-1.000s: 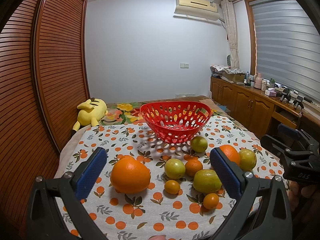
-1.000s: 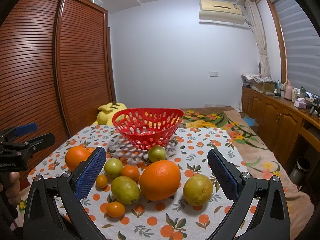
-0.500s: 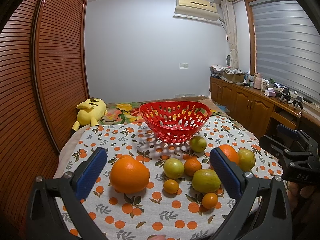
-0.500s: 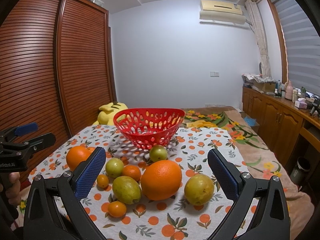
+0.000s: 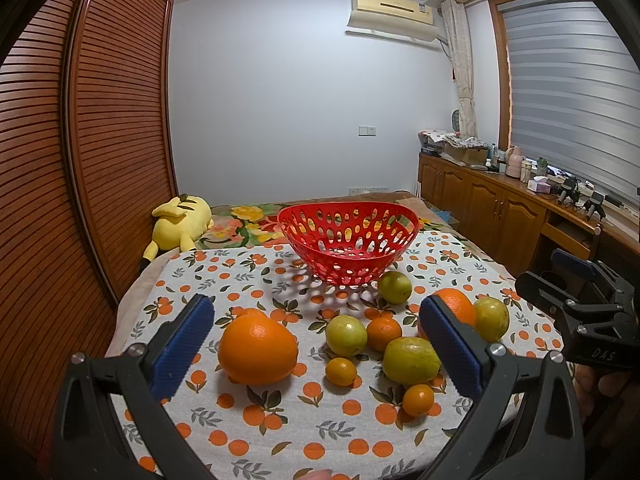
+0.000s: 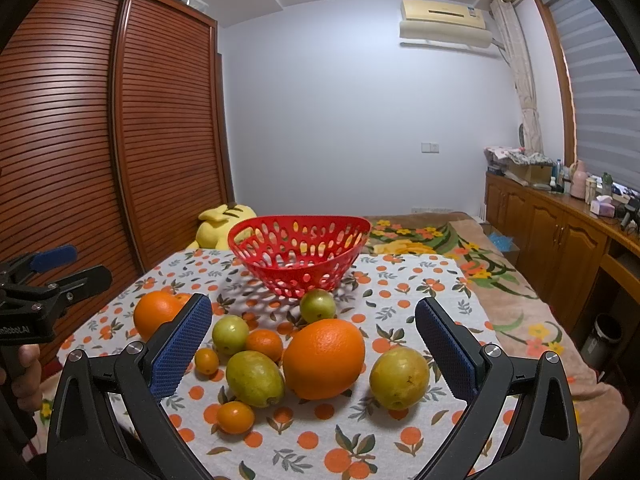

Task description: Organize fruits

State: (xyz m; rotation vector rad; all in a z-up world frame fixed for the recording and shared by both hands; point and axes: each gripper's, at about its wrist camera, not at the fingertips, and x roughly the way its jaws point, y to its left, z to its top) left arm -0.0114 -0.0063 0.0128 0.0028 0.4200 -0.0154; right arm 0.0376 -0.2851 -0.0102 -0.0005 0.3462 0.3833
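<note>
Red basket [image 5: 348, 246] sits upright, its long axis running left-right. My left gripper [image 5: 316, 330] and right gripper [image 6: 314, 334] gape, empty.

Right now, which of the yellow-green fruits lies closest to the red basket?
The small round green fruit just in front of the red basket, nearly touching its base. The other three green fruits sit nearer the grippers, among the oranges.

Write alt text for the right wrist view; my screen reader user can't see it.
An open hand-held gripper frames loose fruit on a patterned tablecloth: a big orange in the middle, with smaller oranges and green fruits around it. Behind them sits a red basket, empty as far as visible.
</note>
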